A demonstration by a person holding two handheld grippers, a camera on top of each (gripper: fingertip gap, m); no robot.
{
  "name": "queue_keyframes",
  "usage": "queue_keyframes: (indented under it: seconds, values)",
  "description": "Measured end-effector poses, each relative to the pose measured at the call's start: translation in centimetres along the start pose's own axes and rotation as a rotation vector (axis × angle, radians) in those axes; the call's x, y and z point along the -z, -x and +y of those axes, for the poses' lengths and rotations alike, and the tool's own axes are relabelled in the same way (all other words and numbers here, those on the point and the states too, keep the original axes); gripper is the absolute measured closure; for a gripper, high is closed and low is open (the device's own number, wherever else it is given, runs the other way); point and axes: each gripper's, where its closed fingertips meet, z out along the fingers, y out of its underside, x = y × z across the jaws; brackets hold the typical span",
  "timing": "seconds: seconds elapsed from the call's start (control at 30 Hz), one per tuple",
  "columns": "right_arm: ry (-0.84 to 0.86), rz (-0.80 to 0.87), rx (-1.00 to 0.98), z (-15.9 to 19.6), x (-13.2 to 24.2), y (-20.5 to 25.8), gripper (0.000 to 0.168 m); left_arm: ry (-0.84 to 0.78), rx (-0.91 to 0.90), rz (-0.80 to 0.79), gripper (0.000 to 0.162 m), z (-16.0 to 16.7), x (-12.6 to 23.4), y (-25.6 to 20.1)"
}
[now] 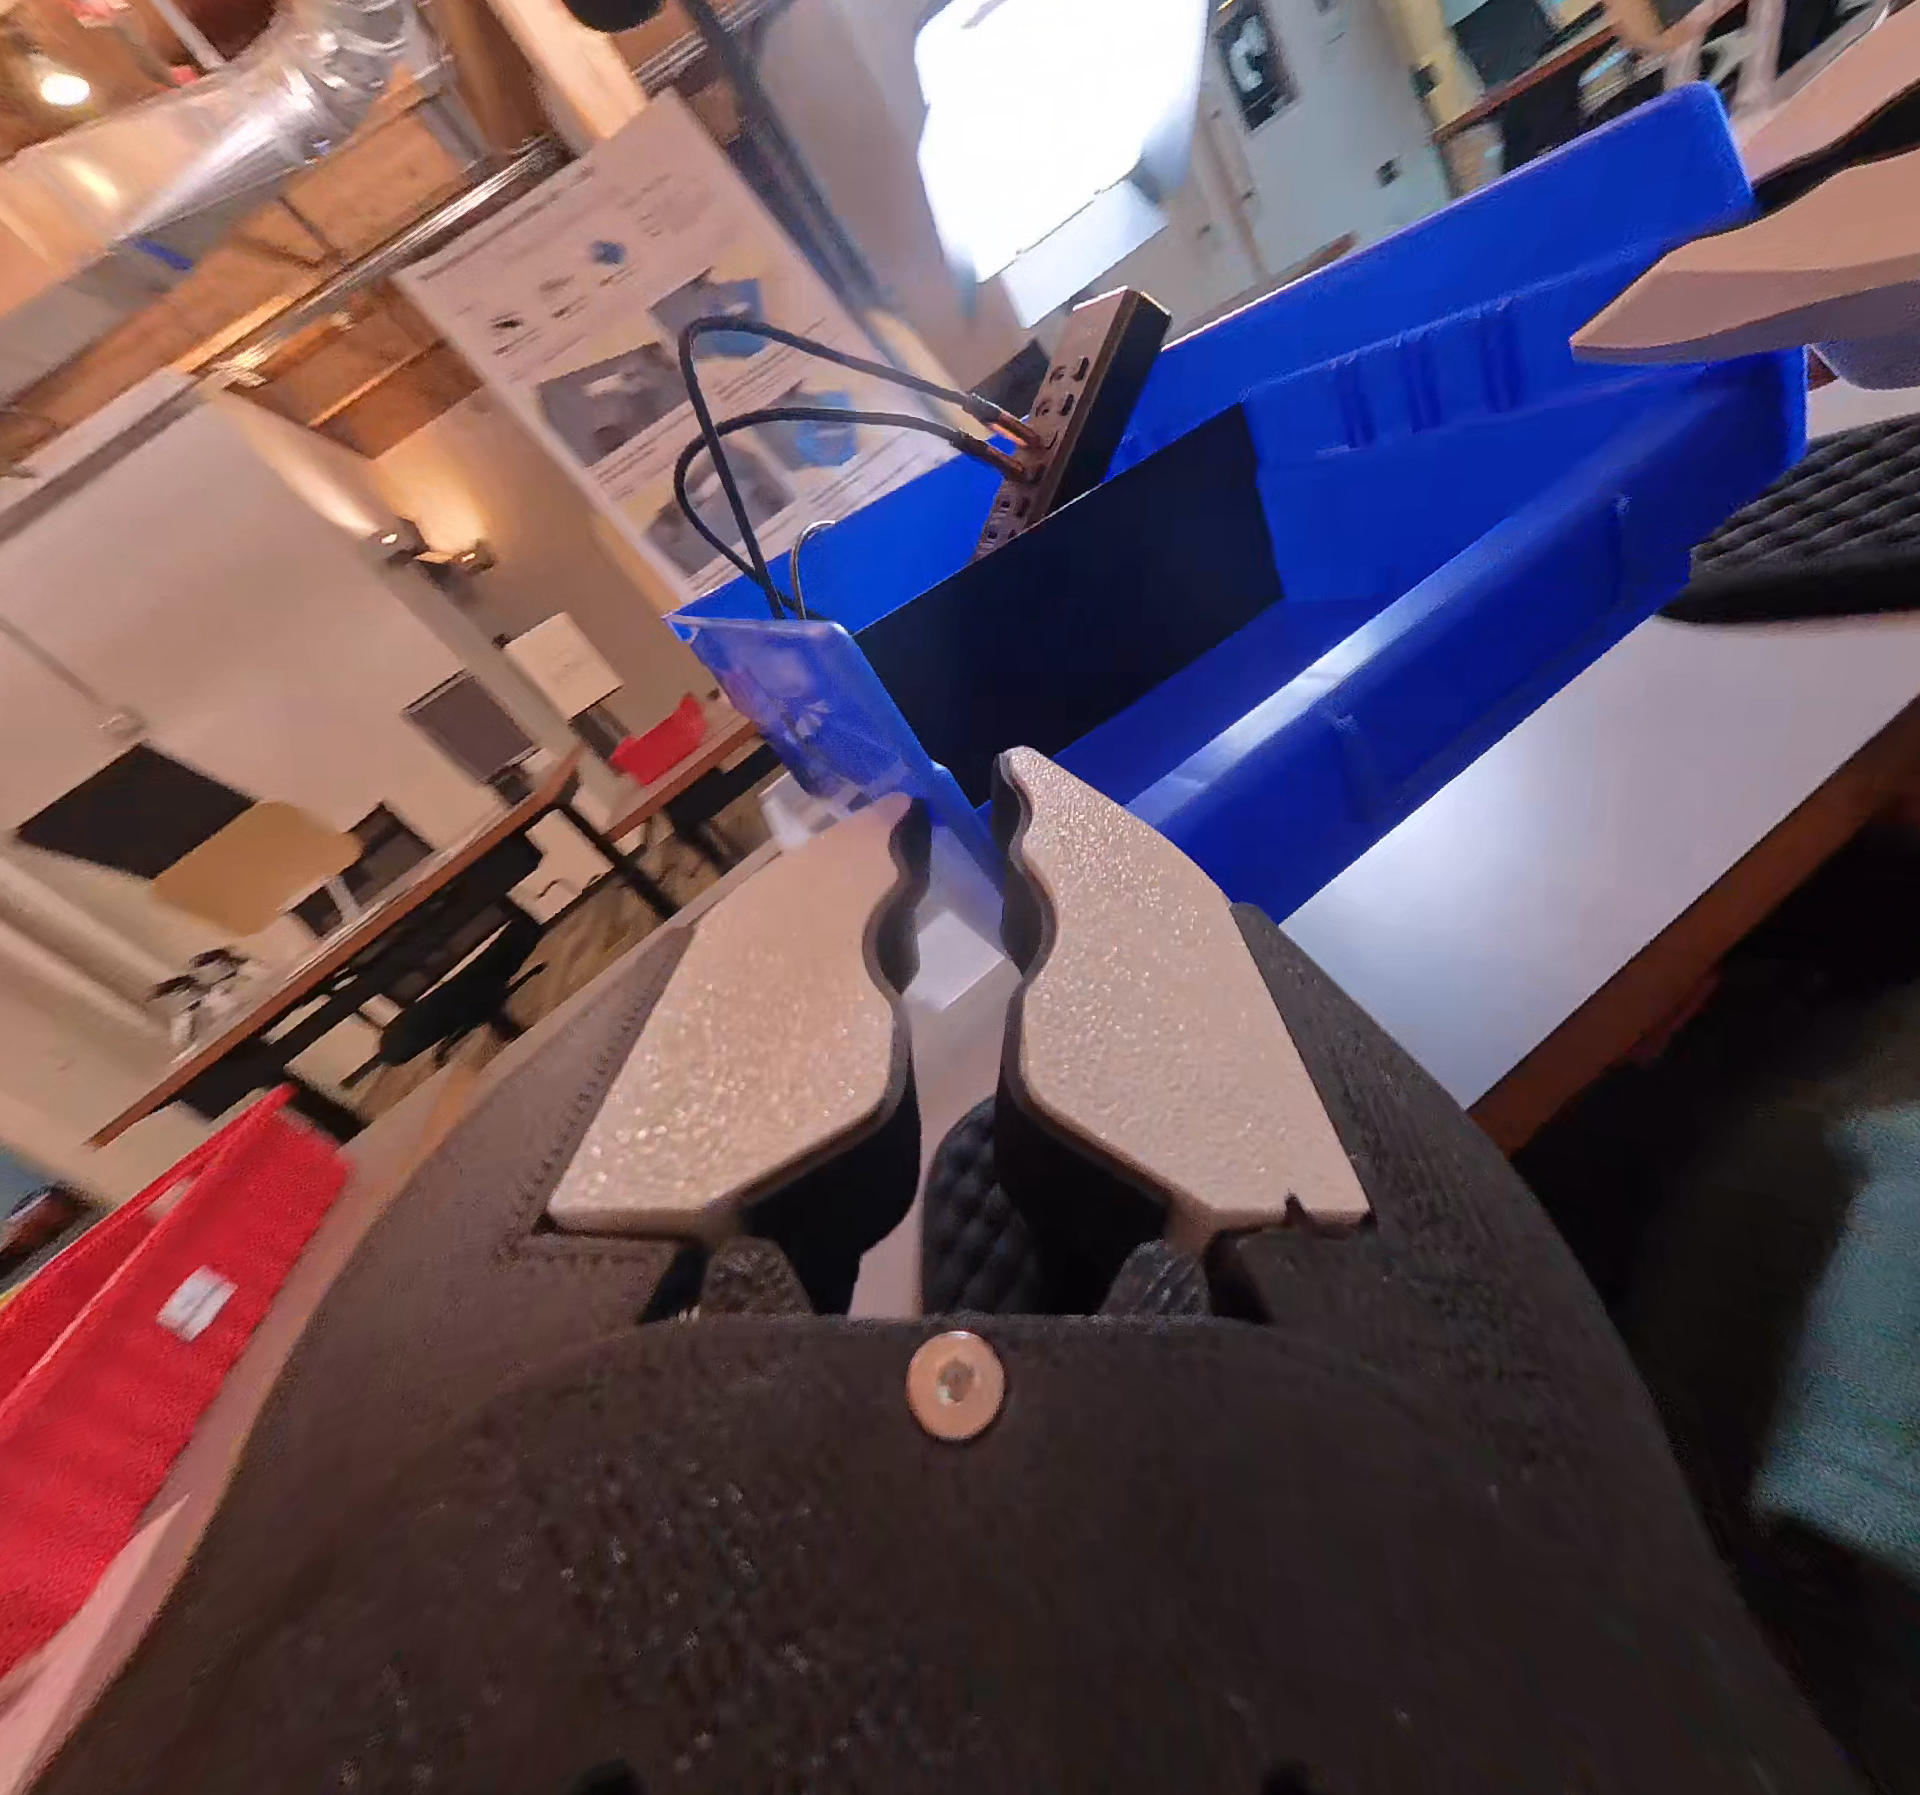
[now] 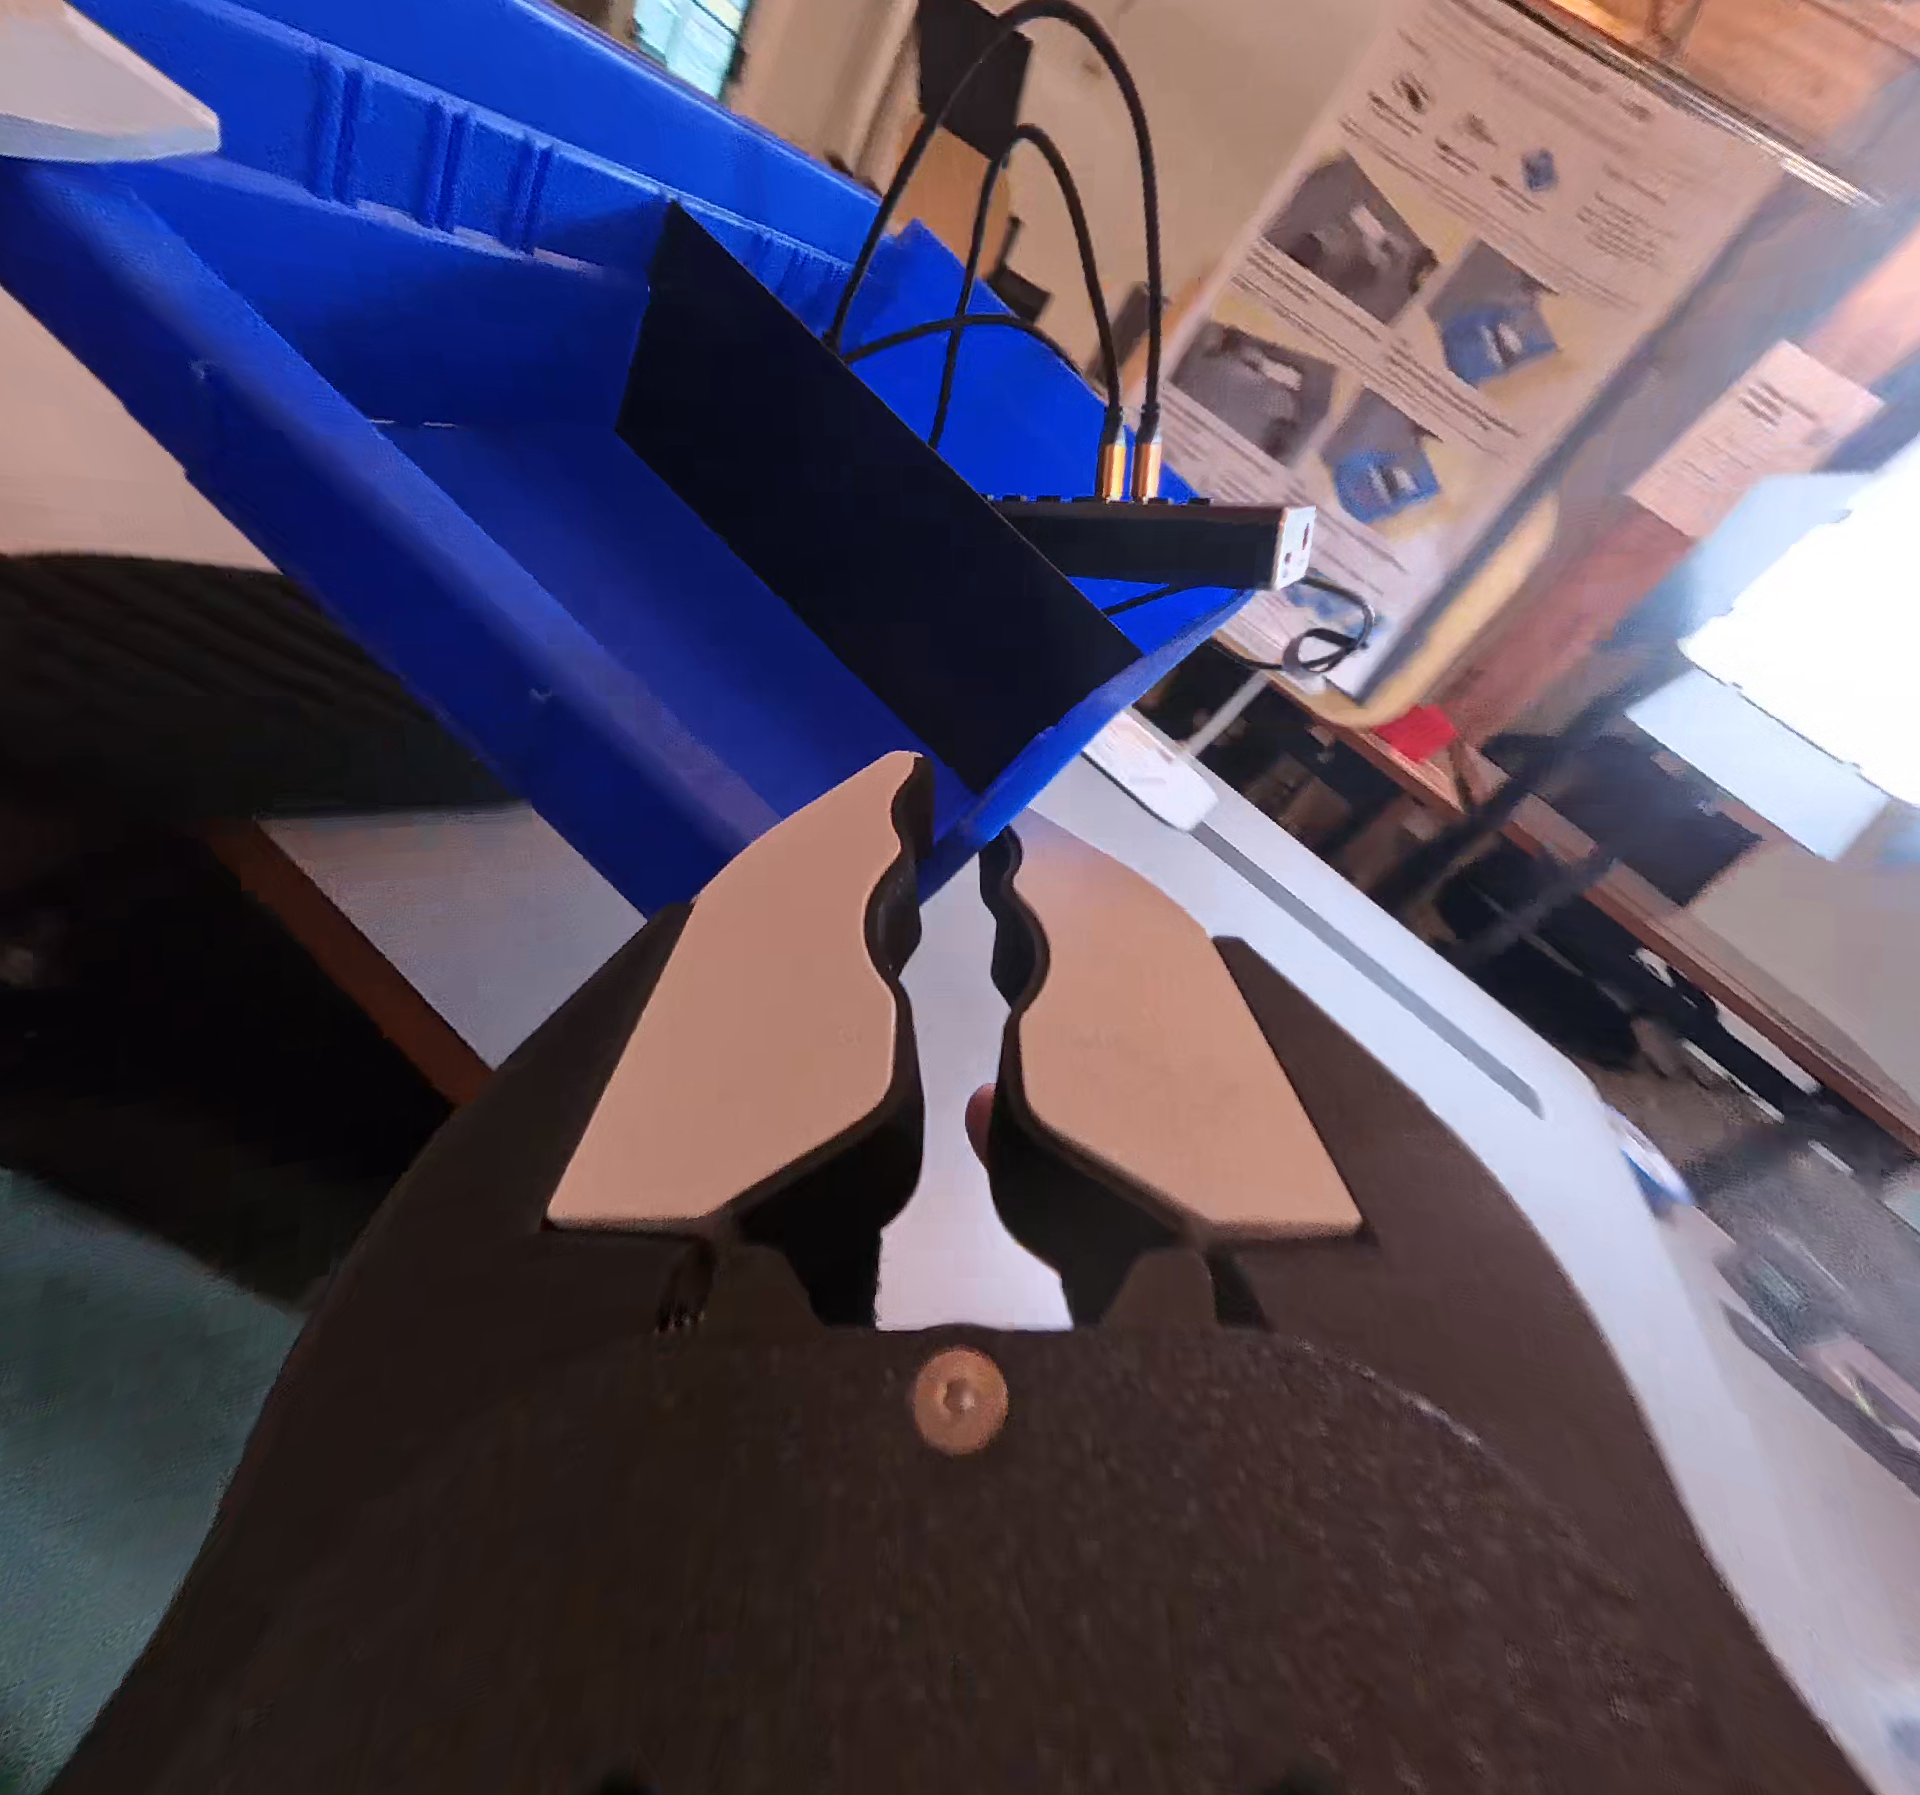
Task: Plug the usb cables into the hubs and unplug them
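A blue plastic bin (image 1: 1455,519) stands on a white table (image 1: 1558,862), with a black divider (image 1: 1060,602) across it. A black usb hub (image 1: 1091,374) leans up out of the bin behind the divider. Two black cables (image 1: 727,415) with gold plugs are plugged into it. My left gripper (image 1: 961,810) is shut on the bin's near rim. In the right wrist view my right gripper (image 2: 956,815) is shut on another edge of the bin (image 2: 416,374). The hub (image 2: 1143,540) with both cables (image 2: 1091,218) sticks out past the divider (image 2: 862,519).
Each view shows the other gripper's grey finger by the bin's far end (image 1: 1714,291) (image 2: 94,104). A red bin (image 1: 135,1330) lies at the lower left. A white device (image 2: 1153,769) sits on the table (image 2: 499,914) beyond the bin. A poster board (image 1: 623,343) stands behind. Across from one pair of fingers to the other is roughly 20 centimetres.
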Motion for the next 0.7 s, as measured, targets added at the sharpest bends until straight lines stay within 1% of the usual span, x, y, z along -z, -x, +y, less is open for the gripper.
queue_keyframes:
  seconds: [0.17, 0.23, 0.3, 0.4, 0.5, 0.6, 0.7]
  values:
    - [-0.072, -0.177, 0.009, -3.9, -6.8, 7.7, 0.161, 0.107, -0.012, -0.169, 0.150, 4.9, 6.1, 6.6]
    - [-0.071, -0.239, 0.021, -4.6, -9.4, 10.6, 0.159, 0.156, 0.008, -0.217, 0.150, 7.6, 7.8, 8.5]
    - [-0.059, -0.276, 0.045, -5.0, -11.8, 12.7, 0.159, 0.187, 0.040, -0.258, 0.150, 10.3, 8.7, 10.0]
    - [-0.005, -0.370, 0.029, -4.3, -14.9, 15.8, 0.159, 0.246, 0.102, -0.279, 0.150, 13.6, 9.6, 11.3]
    - [0.009, -0.420, 0.017, -3.2, -17.2, 18.0, 0.159, 0.315, 0.144, -0.289, 0.150, 16.8, 9.7, 12.1]
    - [0.003, -0.429, 0.023, -3.0, -19.5, 18.8, 0.159, 0.323, 0.171, -0.324, 0.149, 18.8, 9.2, 13.1]
    - [0.042, -0.464, -0.031, -2.4, -22.4, 19.1, 0.158, 0.342, 0.226, -0.346, 0.149, 20.5, 7.8, 14.5]
